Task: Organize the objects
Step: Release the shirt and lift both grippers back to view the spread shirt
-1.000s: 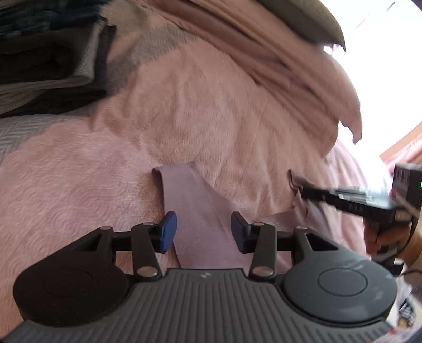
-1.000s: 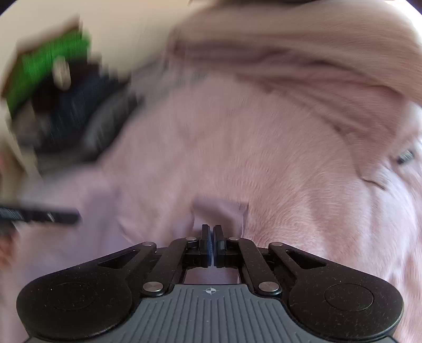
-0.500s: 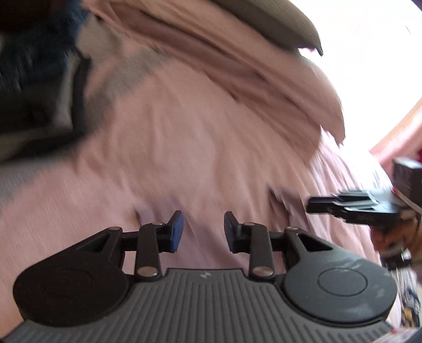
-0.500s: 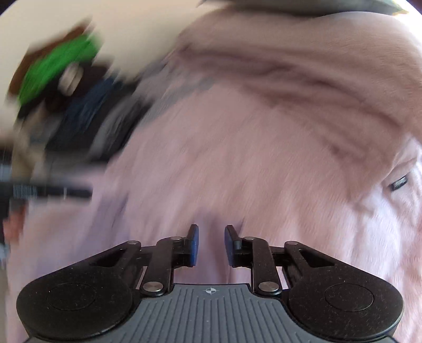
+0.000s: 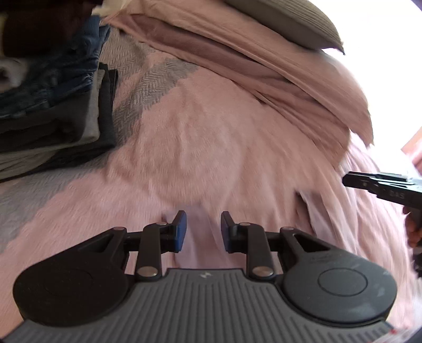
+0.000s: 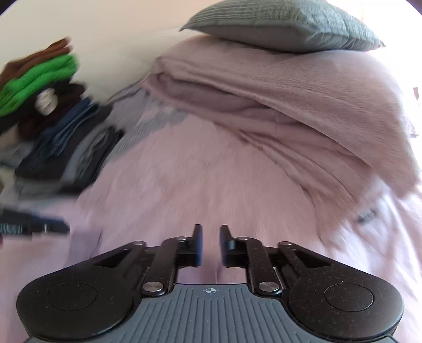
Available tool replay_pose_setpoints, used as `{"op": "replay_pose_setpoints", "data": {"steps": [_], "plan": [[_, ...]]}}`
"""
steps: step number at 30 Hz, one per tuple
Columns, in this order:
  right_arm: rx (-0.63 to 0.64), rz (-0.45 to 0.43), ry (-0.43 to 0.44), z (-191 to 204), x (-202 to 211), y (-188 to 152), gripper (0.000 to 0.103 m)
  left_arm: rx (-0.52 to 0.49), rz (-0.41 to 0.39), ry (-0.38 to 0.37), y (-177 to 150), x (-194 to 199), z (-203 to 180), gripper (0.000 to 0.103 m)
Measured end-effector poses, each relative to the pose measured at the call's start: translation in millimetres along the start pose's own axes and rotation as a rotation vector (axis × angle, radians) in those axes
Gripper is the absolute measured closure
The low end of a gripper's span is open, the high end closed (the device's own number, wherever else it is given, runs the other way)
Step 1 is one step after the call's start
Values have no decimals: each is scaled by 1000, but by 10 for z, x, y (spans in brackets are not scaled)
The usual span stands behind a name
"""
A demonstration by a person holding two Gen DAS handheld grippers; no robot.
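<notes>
The fingers of the left gripper (image 5: 203,228) stand narrowly apart, have just been closing, and hold nothing. The fingers of the right gripper (image 6: 210,244) have just been opening, with a narrow gap and nothing between them. Both hang above the pink bedspread (image 5: 200,137). The stack of folded clothes (image 6: 60,147) lies on the bedspread's left side, beside the folded pink blanket (image 6: 277,100) under a grey pillow (image 6: 284,23).

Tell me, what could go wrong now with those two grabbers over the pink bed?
1. The left gripper and right gripper, both open with nothing between their pads, hover near the small mauve folded cloth; reclosing could snag the fuzzy pink bedspread too.
2. The tall stack of folded dark clothes sits close by; a leftward swing might topple it.
</notes>
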State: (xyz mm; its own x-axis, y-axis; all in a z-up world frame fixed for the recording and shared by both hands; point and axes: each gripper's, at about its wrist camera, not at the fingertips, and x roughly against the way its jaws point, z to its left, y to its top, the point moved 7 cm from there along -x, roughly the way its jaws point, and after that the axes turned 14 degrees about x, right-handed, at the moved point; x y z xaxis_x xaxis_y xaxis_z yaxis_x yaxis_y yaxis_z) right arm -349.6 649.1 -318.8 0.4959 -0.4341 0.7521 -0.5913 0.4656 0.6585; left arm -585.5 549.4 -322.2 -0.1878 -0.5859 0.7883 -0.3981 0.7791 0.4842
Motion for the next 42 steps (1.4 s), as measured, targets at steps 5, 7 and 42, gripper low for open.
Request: {"op": "replay_pose_setpoints", "data": {"steps": [5, 7, 42], "plan": [[22, 149, 19, 651, 737, -1035, 72, -53, 94, 13, -1119, 600, -267, 81], [13, 216, 22, 916, 1043, -1518, 72, -50, 157, 2, -1687, 847, -338, 81], [-55, 210, 97, 2115, 4334, -1994, 35, 127, 49, 317, -3406, 4008, -1507, 40]]}}
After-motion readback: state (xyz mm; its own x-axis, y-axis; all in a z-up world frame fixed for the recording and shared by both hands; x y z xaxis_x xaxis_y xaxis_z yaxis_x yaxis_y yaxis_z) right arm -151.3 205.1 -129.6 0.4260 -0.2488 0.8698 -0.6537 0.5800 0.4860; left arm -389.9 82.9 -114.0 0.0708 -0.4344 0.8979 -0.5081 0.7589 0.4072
